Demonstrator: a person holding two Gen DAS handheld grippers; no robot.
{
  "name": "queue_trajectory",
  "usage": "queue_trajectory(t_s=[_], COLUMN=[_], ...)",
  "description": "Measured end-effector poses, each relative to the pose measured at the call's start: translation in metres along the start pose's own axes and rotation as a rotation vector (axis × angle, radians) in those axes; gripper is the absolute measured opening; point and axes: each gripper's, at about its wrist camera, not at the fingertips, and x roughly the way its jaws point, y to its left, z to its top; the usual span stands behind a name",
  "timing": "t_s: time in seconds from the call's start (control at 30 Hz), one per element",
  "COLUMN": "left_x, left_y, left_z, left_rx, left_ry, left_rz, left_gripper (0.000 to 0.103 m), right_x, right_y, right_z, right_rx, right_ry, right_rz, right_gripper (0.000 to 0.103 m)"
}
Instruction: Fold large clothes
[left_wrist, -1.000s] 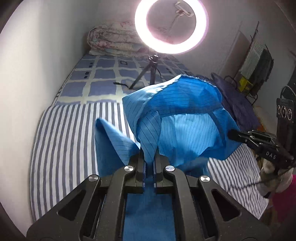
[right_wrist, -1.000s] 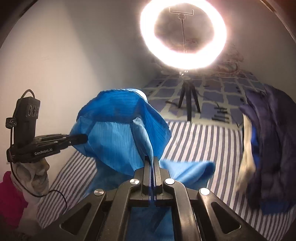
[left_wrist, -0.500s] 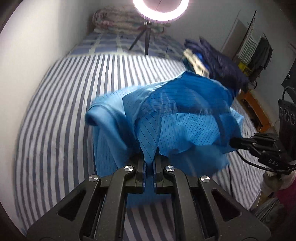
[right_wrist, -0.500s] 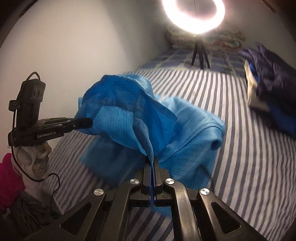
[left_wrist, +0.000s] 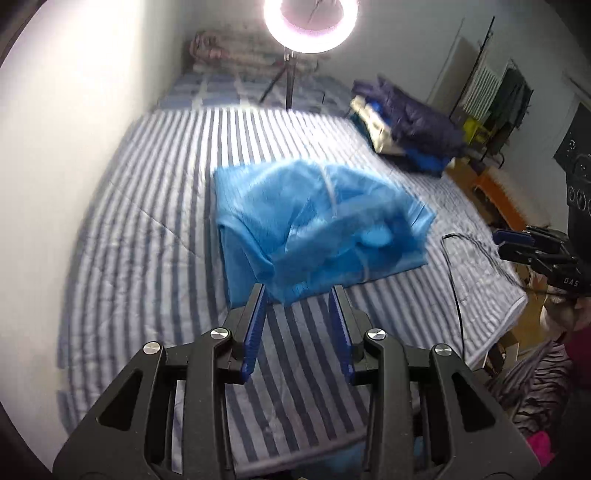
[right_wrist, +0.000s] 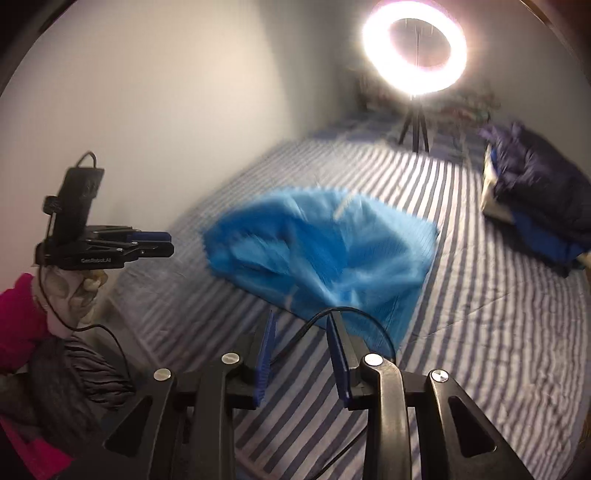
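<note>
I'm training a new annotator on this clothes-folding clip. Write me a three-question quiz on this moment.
1. True or false: the left gripper is clamped on the blue garment.
2. Which item stands at the far end of the striped bed? A) ring light B) laundry basket C) chair
3. Fill in: the pile of dark clothes lies to the ______ of the blue garment in the right wrist view.

Key: 1. False; both it and the right gripper have just been opening, with nothing pinched. 2. A, the ring light. 3. right.
</note>
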Motion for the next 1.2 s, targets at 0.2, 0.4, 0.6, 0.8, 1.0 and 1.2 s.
queue_trajectory(t_s=[0.2, 0.4, 0.6, 0.8, 1.0, 1.2], left_x=[-0.055, -0.025, 0.044, 0.092, 0.135, 0.151], left_y=[-0.005, 0.024, 0.089, 0.122, 0.122, 0.118], left_z=[0.015, 0.029, 0.036, 0.044, 0.056, 0.056], left_rx=[-0.021, -0.142, -0.506, -0.673, -0.653, -0.642], left_ry=[-0.078, -0.051, 0.022, 0.068, 0.128, 0.15], left_rz=[-0.033, -0.039, -0.182, -0.233, -0.237, -0.2], left_gripper=[0.059, 0.06, 0.06, 0.06, 0.039, 0.005], right_x=[-0.065, -0.052, 0.0, 0.057, 0.106, 0.137], right_y=[0.01, -0.021, -0.063, -0.109, -0.136, -0.159], right_z=[0.005, 0.006, 0.001, -0.001, -0.009, -0.015], right_rx=[0.0, 0.108, 0.227, 0.41, 0.528, 0.664], right_ry=[-0.102, -0.107, -0.041, 0.01, 0.055, 0.076], right_rz=[-0.02, -0.038, -0.03, 0.039, 0.099, 0.221], right_gripper=[0.041, 0.051, 0.064, 0.065, 0.062, 0.004])
